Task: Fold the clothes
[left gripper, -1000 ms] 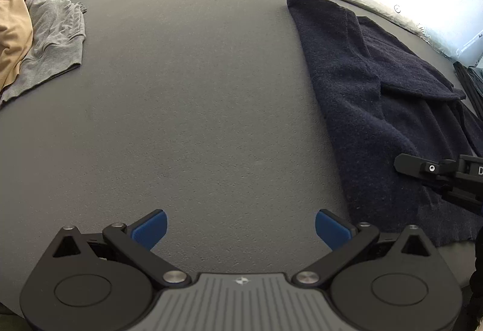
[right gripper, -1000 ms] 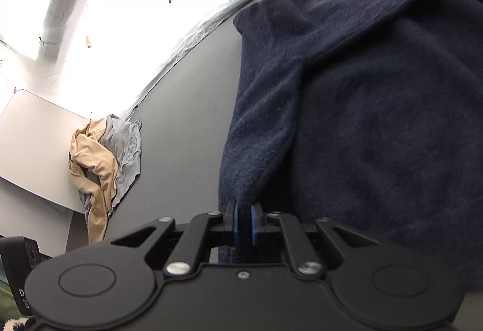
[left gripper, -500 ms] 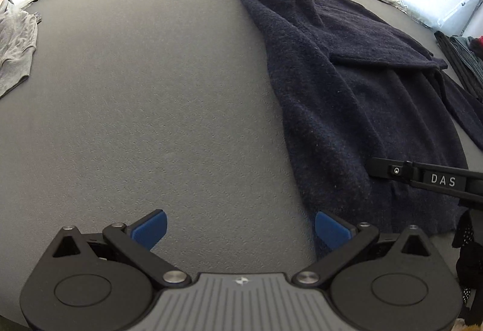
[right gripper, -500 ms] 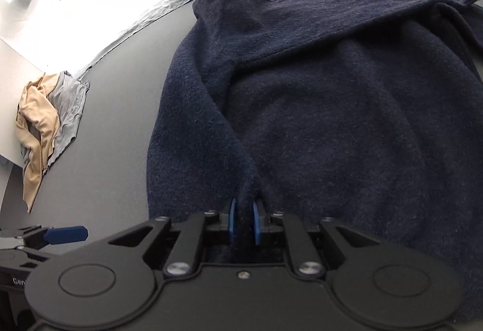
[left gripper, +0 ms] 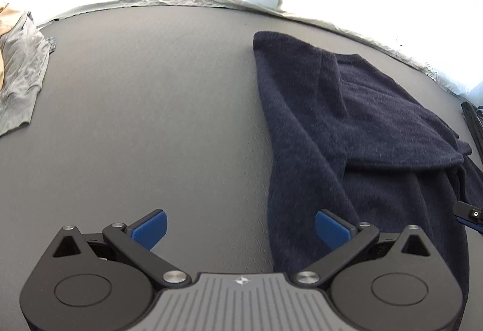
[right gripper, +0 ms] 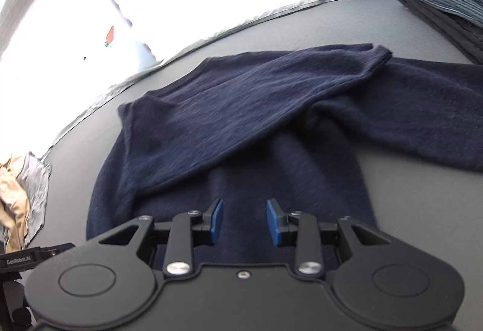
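Navy sweater (right gripper: 241, 125) lies flat on the grey mat (left gripper: 135, 119), one sleeve folded across the body, the other stretched out to the right. Right gripper (right gripper: 244, 220) above the hem; jaws opening, pads clear of the cloth. Left gripper (left gripper: 240, 229) wide open, empty, at the sweater's left edge. Grey and tan garments (right gripper: 24, 198) far left; folded stack (right gripper: 446, 1) far right.

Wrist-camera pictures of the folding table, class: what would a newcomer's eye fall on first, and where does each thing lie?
The navy sweater dominates, spread on the grey table with one sleeve folded across its body. Just above its near hem the right claw is opening its blue pads with no cloth pinched between them, while the left claw is open over the sweater's left edge. A crumpled grey and tan heap lies at the far left, and folded dark clothes at the far right.
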`<state>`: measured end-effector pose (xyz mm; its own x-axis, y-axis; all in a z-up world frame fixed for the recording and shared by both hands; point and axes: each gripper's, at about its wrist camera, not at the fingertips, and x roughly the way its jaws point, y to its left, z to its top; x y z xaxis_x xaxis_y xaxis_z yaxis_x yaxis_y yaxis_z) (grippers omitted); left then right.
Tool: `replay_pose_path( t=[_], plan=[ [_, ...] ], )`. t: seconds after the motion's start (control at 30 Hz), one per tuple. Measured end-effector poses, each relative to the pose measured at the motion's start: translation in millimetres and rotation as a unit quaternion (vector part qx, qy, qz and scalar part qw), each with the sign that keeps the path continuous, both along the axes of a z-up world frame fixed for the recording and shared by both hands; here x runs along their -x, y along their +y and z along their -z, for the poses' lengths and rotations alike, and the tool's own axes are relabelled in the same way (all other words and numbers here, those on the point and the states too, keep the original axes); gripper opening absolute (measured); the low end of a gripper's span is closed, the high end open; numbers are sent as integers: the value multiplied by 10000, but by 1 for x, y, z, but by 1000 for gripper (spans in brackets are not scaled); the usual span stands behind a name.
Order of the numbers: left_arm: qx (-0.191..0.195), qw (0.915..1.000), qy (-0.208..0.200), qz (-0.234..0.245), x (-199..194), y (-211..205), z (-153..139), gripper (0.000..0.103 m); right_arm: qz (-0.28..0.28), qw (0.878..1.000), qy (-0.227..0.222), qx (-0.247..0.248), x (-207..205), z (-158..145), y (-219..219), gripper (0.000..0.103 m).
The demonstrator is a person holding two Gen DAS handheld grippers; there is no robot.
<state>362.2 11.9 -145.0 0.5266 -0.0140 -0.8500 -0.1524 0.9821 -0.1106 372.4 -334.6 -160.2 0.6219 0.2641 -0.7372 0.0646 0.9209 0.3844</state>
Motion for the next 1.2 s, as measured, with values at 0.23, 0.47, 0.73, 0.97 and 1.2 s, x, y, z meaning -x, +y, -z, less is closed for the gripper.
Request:
replay_pose_path(
  t=[0.23, 0.47, 0.73, 0.97, 1.2],
  plan=[
    [-117, 9995, -289, 79, -100, -5, -6, 103, 862, 9962, -102, 30, -64, 3, -61, 40],
    [-253, 9991, -260, 228, -200, -7, 9, 101, 1291, 9910, 61, 358, -136, 19, -100, 46],
    [190, 9998, 50, -37, -240, 2, 41, 32, 1516, 9858, 266, 665, -167, 40, -124, 49],
    [90, 9993, -303, -210, -232, -1, 39, 9, 1206, 9883, -428, 832, -169, 18, -123, 8],
    [210, 9979, -536, -286, -239, -7, 33, 18, 1243, 9670, -1370, 1752, -167, -28, -121, 7]
  ],
)
